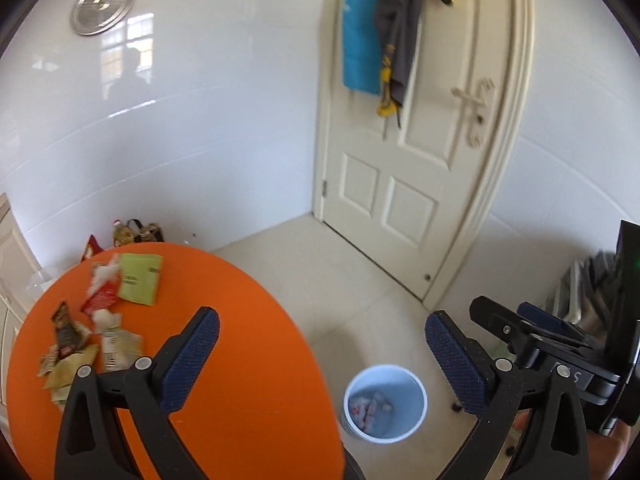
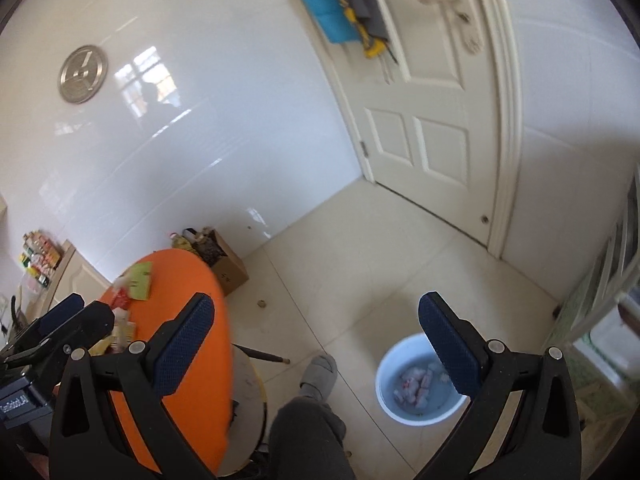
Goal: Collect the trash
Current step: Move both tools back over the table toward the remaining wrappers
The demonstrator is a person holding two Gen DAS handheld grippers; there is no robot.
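Note:
Several crumpled wrappers (image 1: 116, 344) lie on the left part of the round orange table (image 1: 240, 320), among them a green packet (image 1: 140, 280) and a red wrapper (image 1: 100, 296). A white bin (image 1: 404, 388) stands on the floor right of the table, with pale scraps (image 1: 368, 406) in its bottom. My left gripper (image 1: 320, 344) hangs open and empty above the table's right edge and the bin. My right gripper (image 2: 316, 340) is open too, empty, high over the floor; its right finger covers part of the bin (image 2: 400, 360). Each gripper shows at the edge of the other's view.
A person's grey trouser leg (image 2: 308, 432) and slipper (image 2: 320, 372) stand between table (image 2: 208, 380) and bin. A cardboard box (image 2: 230, 270) and bags sit behind the table by the white wall. A cream door (image 1: 400, 184) with hanging clothes is ahead.

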